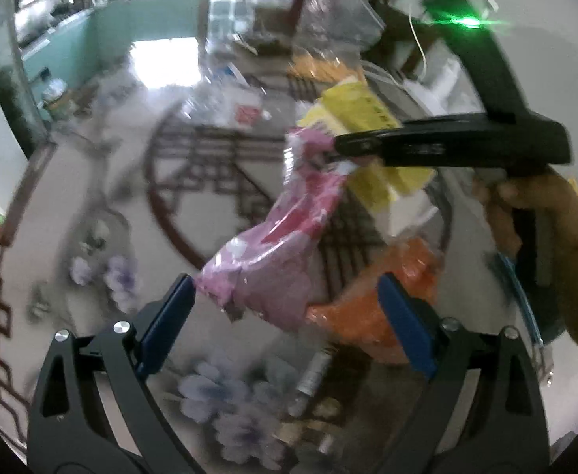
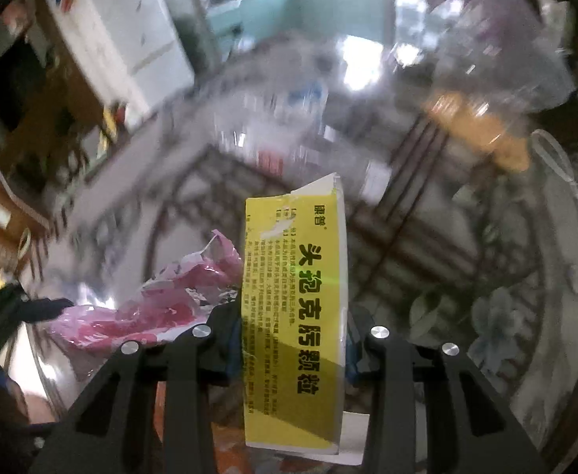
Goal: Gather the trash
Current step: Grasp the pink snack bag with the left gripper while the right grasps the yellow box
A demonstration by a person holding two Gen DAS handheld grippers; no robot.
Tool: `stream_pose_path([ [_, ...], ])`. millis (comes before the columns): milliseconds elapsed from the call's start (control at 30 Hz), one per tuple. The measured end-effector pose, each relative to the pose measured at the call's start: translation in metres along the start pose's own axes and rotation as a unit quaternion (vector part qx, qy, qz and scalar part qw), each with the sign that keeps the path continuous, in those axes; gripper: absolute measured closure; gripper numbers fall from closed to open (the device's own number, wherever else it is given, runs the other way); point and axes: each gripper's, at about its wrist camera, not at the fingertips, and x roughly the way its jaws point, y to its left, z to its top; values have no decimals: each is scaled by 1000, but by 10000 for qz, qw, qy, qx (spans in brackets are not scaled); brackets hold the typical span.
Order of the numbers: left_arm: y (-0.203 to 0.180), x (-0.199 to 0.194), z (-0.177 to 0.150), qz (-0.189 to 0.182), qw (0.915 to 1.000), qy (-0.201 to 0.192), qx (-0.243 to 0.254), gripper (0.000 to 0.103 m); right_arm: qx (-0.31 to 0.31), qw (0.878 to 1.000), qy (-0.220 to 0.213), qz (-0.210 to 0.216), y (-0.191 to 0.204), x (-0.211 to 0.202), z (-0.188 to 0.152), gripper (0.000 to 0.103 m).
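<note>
In the left wrist view, the left gripper (image 1: 287, 316) stood wide apart over the patterned table (image 1: 91, 181), its blue pads (image 1: 170, 316) holding nothing. Between them and a little beyond lay a pink wrapper (image 1: 273, 268), with an orange bag (image 1: 372, 304) just beside it at the right pad. Further right, the right gripper (image 1: 338, 146) reached in from the side, held by a hand (image 1: 526, 205), with a yellow box (image 1: 360, 118) at its tip above the wrapper's upper end. In the right wrist view, the pink wrapper (image 2: 162, 308) lay at the left, touching the yellow box (image 2: 293, 316). The right gripper (image 2: 293, 335) had drawn narrow around the box, which stood upright between its fingers, printed with black characters. Whether the wrapper's edge was also pinched could not be told. The background was blurred.
</note>
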Motion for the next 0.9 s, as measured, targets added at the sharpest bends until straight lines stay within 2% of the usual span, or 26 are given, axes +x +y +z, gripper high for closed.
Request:
stream_pose_path([
  [133, 12, -12, 3, 225, 9993, -267, 156, 11, 284, 9976, -547, -313, 3, -32, 2, 66],
  [200, 14, -15, 3, 398, 9983, -356, 250, 11, 411, 9965, -671, -274, 2, -42, 2, 66],
  [333, 23, -15, 12, 552, 9966, -549, 274, 11, 443, 9978, -273, -408, -5, -24, 0, 66],
  [433, 26, -10, 21, 570, 9959, -642, 284, 9, 597, 9977, 96, -293, -16, 0, -3, 66],
  [467, 27, -8, 23, 562, 9960, -631, 286, 9, 581, 9975, 184, -356, -18, 9, -3, 64],
  [500, 28, -4, 25, 573, 9962, -593, 281, 9, 531, 9972, 316, -418, -20, 19, -5, 51],
  [567, 28, 2, 29, 583, 9966, -516, 274, 9, 489, 9966, 378, -542, -22, 25, -6, 36],
  [667, 26, 7, 32, 594, 9964, -491, 356, 9, 634, 9962, 321, -507, -31, 25, -8, 32],
  [767, 22, 18, 40, 662, 9950, -443, 596, 9, 936, 9924, 507, -618, -46, 32, -10, 32],
  [867, 17, 28, 50, 654, 9937, -473, 784, 9, 1268, 9848, 935, -731, -64, 53, -18, 34],
  [900, 15, 30, 53, 638, 9934, -476, 829, 9, 1347, 9835, 1029, -627, -67, 59, -22, 52],
])
